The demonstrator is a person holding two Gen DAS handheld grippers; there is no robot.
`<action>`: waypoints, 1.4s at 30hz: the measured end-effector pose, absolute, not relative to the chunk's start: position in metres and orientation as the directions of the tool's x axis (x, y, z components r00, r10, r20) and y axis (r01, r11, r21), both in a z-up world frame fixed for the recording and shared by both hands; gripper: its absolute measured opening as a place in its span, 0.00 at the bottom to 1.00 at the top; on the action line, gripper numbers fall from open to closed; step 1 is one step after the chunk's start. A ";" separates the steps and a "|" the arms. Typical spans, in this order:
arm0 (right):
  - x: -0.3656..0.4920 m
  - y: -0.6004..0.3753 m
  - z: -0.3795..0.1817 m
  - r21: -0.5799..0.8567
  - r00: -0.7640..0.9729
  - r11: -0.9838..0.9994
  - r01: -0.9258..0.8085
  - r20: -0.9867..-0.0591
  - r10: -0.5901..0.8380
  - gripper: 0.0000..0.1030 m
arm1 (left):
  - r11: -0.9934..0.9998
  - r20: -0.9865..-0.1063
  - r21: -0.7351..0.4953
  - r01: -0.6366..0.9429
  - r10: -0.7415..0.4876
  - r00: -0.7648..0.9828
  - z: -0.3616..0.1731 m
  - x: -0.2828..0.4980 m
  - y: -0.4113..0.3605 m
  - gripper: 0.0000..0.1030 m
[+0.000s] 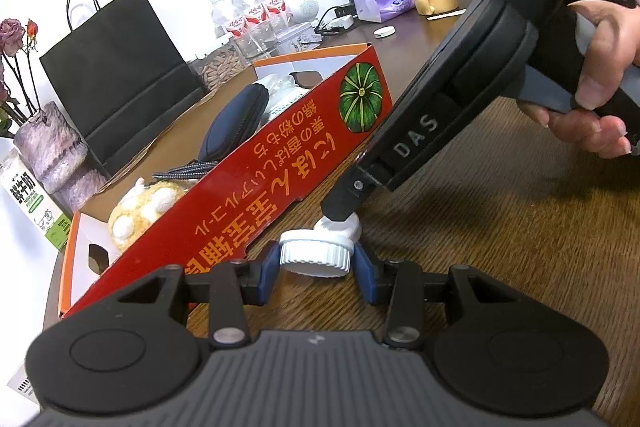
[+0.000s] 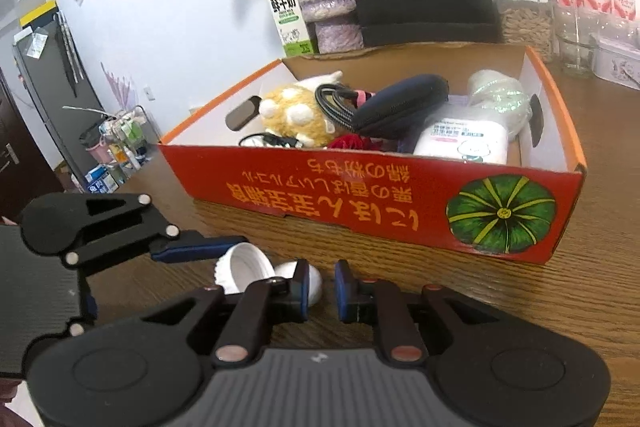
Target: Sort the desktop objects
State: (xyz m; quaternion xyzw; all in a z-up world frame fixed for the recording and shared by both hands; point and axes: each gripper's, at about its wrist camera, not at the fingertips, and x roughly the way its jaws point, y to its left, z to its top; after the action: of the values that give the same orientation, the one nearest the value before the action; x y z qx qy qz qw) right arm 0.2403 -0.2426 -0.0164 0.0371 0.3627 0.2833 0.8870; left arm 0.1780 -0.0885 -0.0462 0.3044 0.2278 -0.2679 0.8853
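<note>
We pinch white cap (image 1: pixel 314 255) in left gripper (image 1: pixel 316 267), just before red box (image 1: pixel 256 195), steadying it. Right gripper (image 2: pixel 322 285) jaws slightly parted, empty, beside small white piece (image 2: pixel 316 283). Box likely destination.

White walls (image 2: pixel 160 27), grey fridge (image 2: pixel 48 83), wooden table (image 1: pixel 520 227).
</note>
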 end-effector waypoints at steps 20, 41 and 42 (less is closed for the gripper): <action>0.216 -0.233 -0.010 0.146 0.639 0.886 -0.440 -0.641 0.424 0.55 | 0.839 -0.567 0.257 0.480 -0.271 0.777 -0.045 0.177 -0.054 0.57; 0.211 -0.208 -0.020 0.059 0.675 0.915 -0.400 -0.656 0.337 0.58 | 0.813 -0.552 0.277 0.511 -0.301 0.778 -0.046 0.186 -0.056 0.49; 0.212 -0.207 -0.021 0.057 0.673 0.914 -0.403 -0.658 0.337 0.53 | 0.807 -0.556 0.275 0.523 -0.310 0.771 -0.046 0.188 -0.057 0.42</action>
State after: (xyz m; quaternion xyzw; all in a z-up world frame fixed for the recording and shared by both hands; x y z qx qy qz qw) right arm 0.2116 -0.2069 -0.0209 -0.0465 0.3496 0.2025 0.9136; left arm 0.1875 -0.0568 -0.0461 0.2119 0.2509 -0.2273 0.9168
